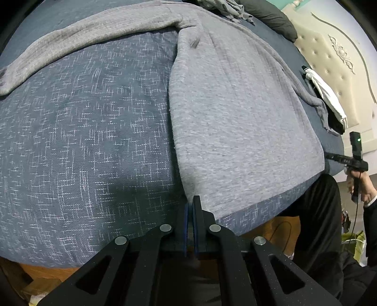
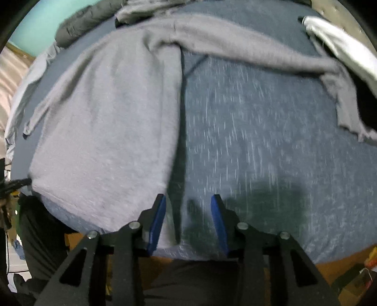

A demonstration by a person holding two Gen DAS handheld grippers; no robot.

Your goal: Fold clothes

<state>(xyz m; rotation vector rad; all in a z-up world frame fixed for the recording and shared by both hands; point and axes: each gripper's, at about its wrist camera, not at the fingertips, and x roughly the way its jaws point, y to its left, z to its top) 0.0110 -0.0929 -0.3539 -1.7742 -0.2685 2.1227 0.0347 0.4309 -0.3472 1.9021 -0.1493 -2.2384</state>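
Note:
A grey long-sleeved shirt (image 1: pixel 235 113) lies flat on the blue patterned bedspread (image 1: pixel 82 141), hem toward me. One sleeve (image 1: pixel 70 42) stretches sideways across the bed. My left gripper (image 1: pixel 192 203) is shut on the hem corner at the bed's near edge, and the cloth runs right into its tips. In the right wrist view the shirt's body (image 2: pixel 106 117) fills the left half and the long sleeve (image 2: pixel 259 47) reaches right. My right gripper (image 2: pixel 188 200) stands open over the other hem corner. That corner lies beside the left blue pad (image 2: pixel 157 219), and neither pad presses on it.
A black-and-white garment (image 1: pixel 329 98) lies at the bed's far side by the tufted headboard (image 1: pixel 334 58). A dark pillow (image 1: pixel 271 18) and more grey clothes (image 1: pixel 226 7) sit beyond the shirt. A person's dark trousers (image 1: pixel 318 211) and hand (image 1: pixel 367 190) are at the bed's edge.

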